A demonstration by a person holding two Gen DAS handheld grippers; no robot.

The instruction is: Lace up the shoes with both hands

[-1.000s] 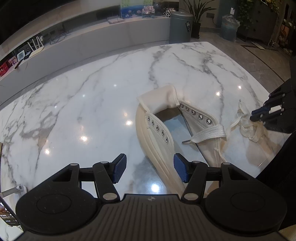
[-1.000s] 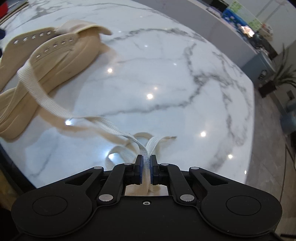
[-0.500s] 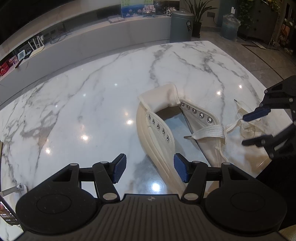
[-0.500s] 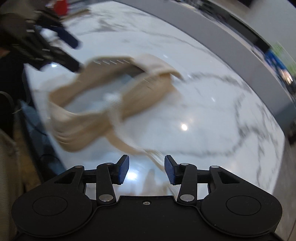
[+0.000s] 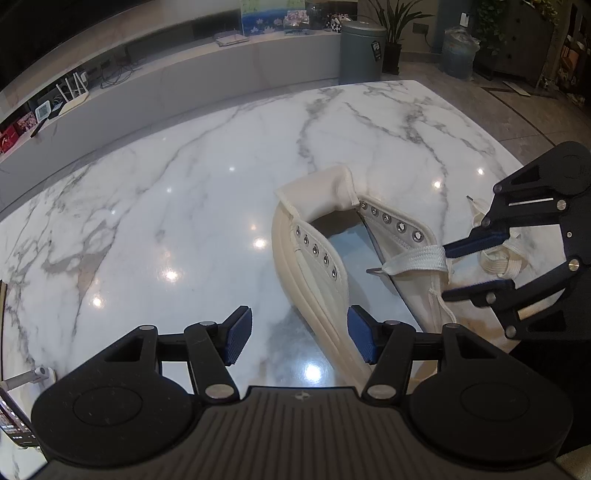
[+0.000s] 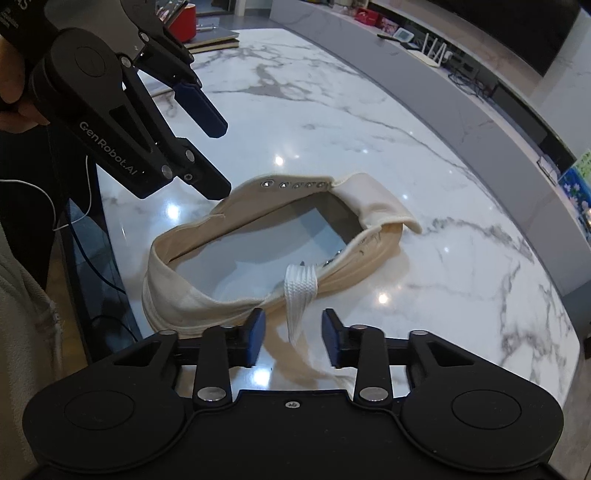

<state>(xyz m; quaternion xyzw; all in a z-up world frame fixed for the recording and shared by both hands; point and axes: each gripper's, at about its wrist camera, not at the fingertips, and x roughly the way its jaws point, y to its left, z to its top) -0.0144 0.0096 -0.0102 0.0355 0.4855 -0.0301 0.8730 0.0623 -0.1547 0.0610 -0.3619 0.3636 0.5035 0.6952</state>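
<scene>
A cream canvas shoe upper (image 5: 314, 258) lies flat on the marble table (image 5: 166, 206), its two eyelet rows spread apart; it also shows in the right wrist view (image 6: 258, 236). A white flat lace (image 5: 413, 260) passes over the right eyelet flap and trails to a loose pile (image 5: 502, 258) on the table. My left gripper (image 5: 299, 332) is open and empty, hovering near the shoe's near edge. My right gripper (image 6: 291, 332) is open; the lace (image 6: 299, 295) hangs between its fingers, not clamped. In the left wrist view the right gripper (image 5: 448, 271) sits beside the lace band.
The table's front edge runs close to both grippers. A grey counter (image 5: 184, 92) curves behind the table, with a grey bin (image 5: 360, 51) and plants beyond. A red object (image 6: 184, 22) and flat books lie at the table's far end.
The right gripper opened and let go of the lace, then swung round to face the shoe and closed in on the lace band. The left gripper stayed put.
</scene>
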